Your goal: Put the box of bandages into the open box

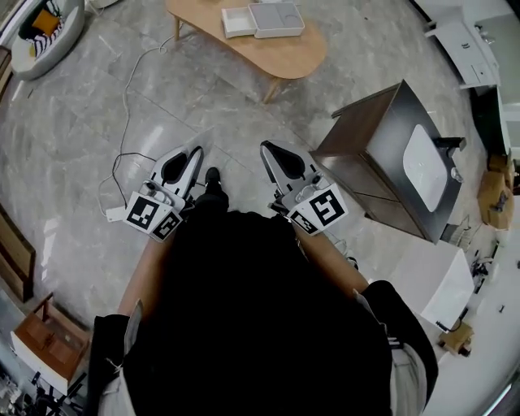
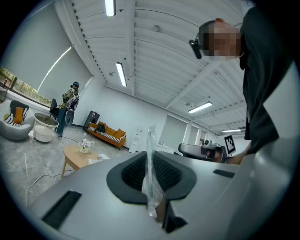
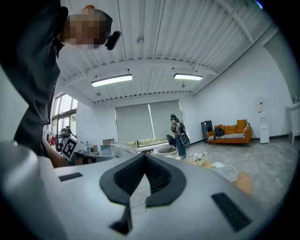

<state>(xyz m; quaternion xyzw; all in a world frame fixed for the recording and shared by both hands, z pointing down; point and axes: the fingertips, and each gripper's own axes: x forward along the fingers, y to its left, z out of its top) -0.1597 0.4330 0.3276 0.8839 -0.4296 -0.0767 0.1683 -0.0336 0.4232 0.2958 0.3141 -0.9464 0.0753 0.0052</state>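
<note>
On the pale wooden oval surface [image 1: 284,57]: shallow white open box [image 1: 276,19] near the rounded end, a smaller white carton [image 1: 237,22] just beside it on the left.
Box of bandages: cannot pick it out in any view.
Left tongs [image 2: 150,154]: pressed together on a thin strip of clear plastic film [image 2: 151,178], which stands upright between them.
Right tongs [image 3: 143,155]: tips pressed together; a faint clear film [image 3: 136,199] shows in the gap behind them, cannot tell whether pinched.
Position: both tongs level, side by side, ahead of the person's dark torso [image 1: 260,325], over grey marble floor [image 1: 81,146], well apart from the surface.
Right of the tongs: dark brown cabinet [image 1: 382,154] with a white rounded device [image 1: 425,166] on top.
Floor: white cable [image 1: 122,162] runs near the left tongs.
</note>
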